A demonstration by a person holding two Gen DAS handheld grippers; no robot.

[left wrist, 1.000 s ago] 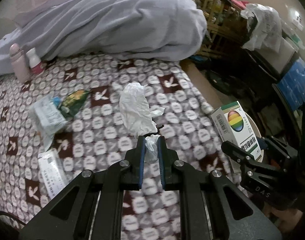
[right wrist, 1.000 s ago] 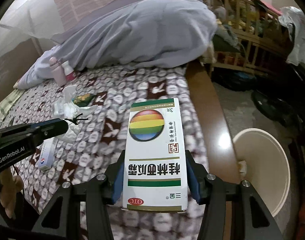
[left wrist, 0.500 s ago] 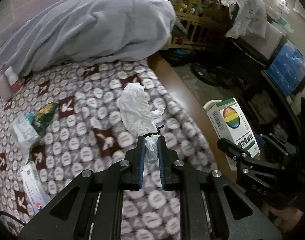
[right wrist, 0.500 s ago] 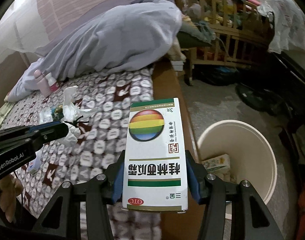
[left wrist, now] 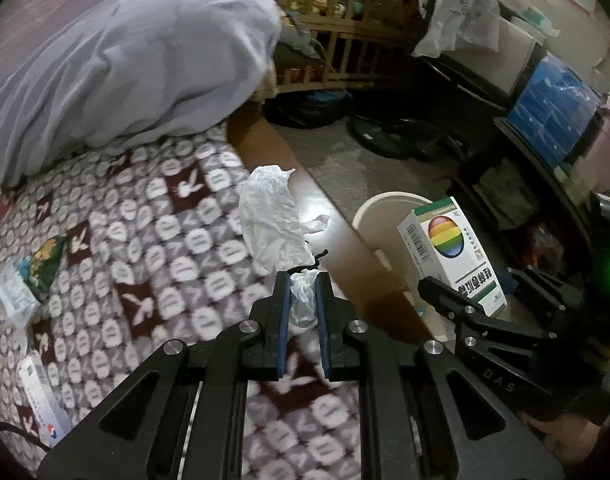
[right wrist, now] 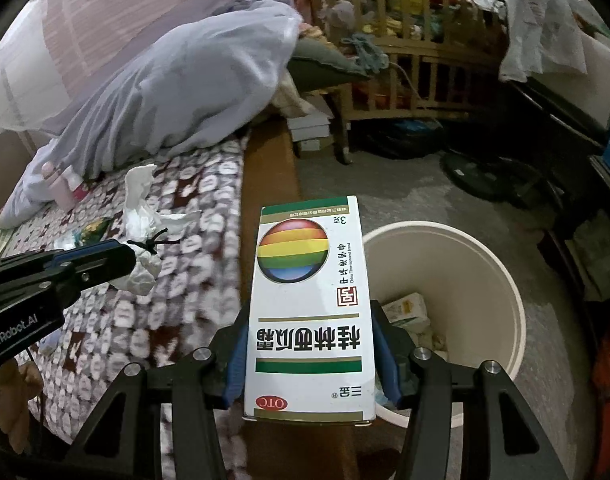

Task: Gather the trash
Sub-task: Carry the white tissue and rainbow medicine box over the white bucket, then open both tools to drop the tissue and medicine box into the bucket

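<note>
My left gripper (left wrist: 303,284) is shut on a crumpled white tissue (left wrist: 275,220) and holds it above the bed's right edge; the tissue also shows in the right wrist view (right wrist: 139,216). My right gripper (right wrist: 309,320) is shut on a white medicine box with a rainbow ball (right wrist: 309,304), held beside the rim of a cream trash bin (right wrist: 501,280) on the floor. The box (left wrist: 451,252) and the bin (left wrist: 377,208) also show in the left wrist view. The bin holds some packaging (right wrist: 407,312).
A patterned bedspread (left wrist: 145,260) carries a green snack wrapper (left wrist: 45,264), a plastic packet (left wrist: 15,296) and a small box (left wrist: 41,404). A grey duvet (left wrist: 125,72) lies at the back. A wooden crib (right wrist: 417,52) and dark clutter (left wrist: 405,136) stand beyond the bin.
Both grippers have swung right from over the bed toward the floor. The trash bin has come fully into view under the medicine box. Both grips are unchanged.
</note>
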